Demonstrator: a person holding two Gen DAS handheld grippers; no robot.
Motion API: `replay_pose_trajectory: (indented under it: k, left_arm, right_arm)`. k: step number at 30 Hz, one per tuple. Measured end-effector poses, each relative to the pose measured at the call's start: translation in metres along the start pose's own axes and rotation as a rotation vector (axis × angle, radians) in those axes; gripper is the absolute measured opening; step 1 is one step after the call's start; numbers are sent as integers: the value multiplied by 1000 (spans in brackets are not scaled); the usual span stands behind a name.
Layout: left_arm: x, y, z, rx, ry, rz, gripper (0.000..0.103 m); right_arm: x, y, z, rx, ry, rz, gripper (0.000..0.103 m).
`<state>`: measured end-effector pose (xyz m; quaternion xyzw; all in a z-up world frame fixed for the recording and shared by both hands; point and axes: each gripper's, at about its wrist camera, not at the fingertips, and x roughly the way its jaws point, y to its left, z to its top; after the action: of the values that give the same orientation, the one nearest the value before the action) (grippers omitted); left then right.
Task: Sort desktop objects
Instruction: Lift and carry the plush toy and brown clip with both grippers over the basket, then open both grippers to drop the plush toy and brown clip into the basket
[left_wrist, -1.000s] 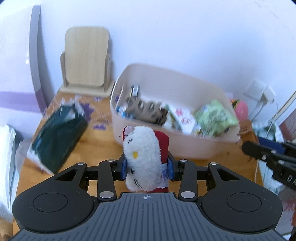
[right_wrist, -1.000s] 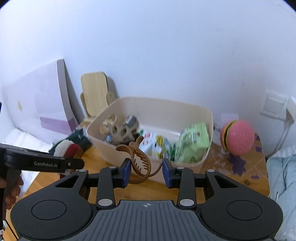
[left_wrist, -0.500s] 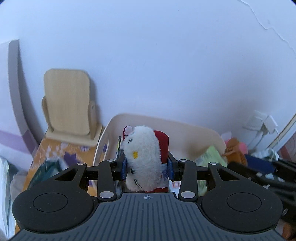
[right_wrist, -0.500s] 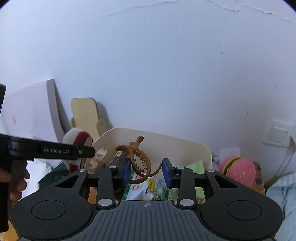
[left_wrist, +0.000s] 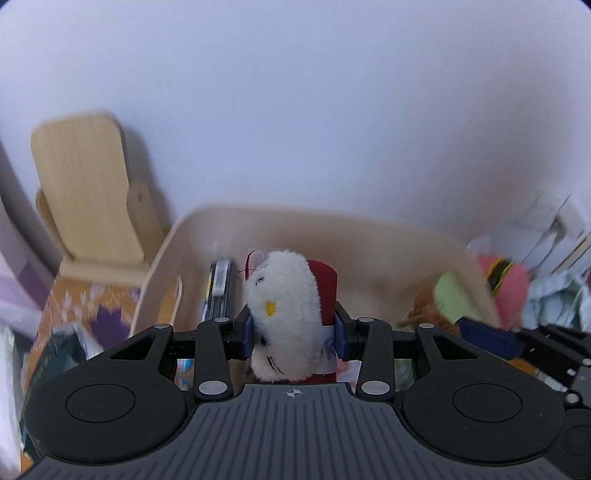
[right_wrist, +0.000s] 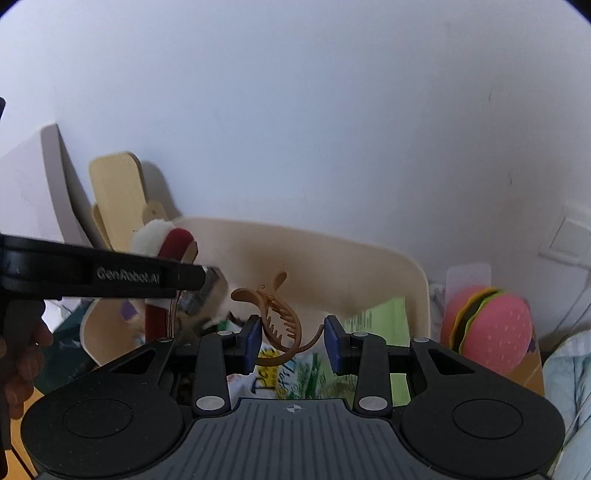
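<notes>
Left tongs (left_wrist: 294, 326): clamped on plush cat (left_wrist: 282, 314), frame centre, above bin rim (left_wrist: 295, 214)
Right tongs (right_wrist: 291, 341): gripping brown hair claw (right_wrist: 280, 314), over bin

"GenRobot.AI" stands in white on the left gripper (right_wrist: 207, 275)'s black side; the packet lettering beneath seems illegible

Soft, even daylight is seen in both views, no glare. Motion blur smears the beige bin (left_wrist: 369, 236) and wooden stand (left_wrist: 81, 184); fisheye bending and dark vignetting are noted at the corners.
</notes>
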<state>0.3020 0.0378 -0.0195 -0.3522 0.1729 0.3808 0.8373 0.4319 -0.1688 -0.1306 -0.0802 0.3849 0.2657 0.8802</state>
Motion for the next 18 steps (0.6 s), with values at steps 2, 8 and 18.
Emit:
replay_pose_trajectory:
  k: [2, 8, 18]
  left_arm:
    - [10, 2, -6, -30, 53, 10, 41]
    - [28, 14, -16, -78, 137, 7, 46]
    - [1, 20, -12, -90, 46, 17, 78]
  right_arm:
    - [8, -2, -3, 11, 24, -2, 34]
    - [23, -9, -10, 43, 78, 13, 34]
    - [-1, -10, -9, 96, 29, 16, 97]
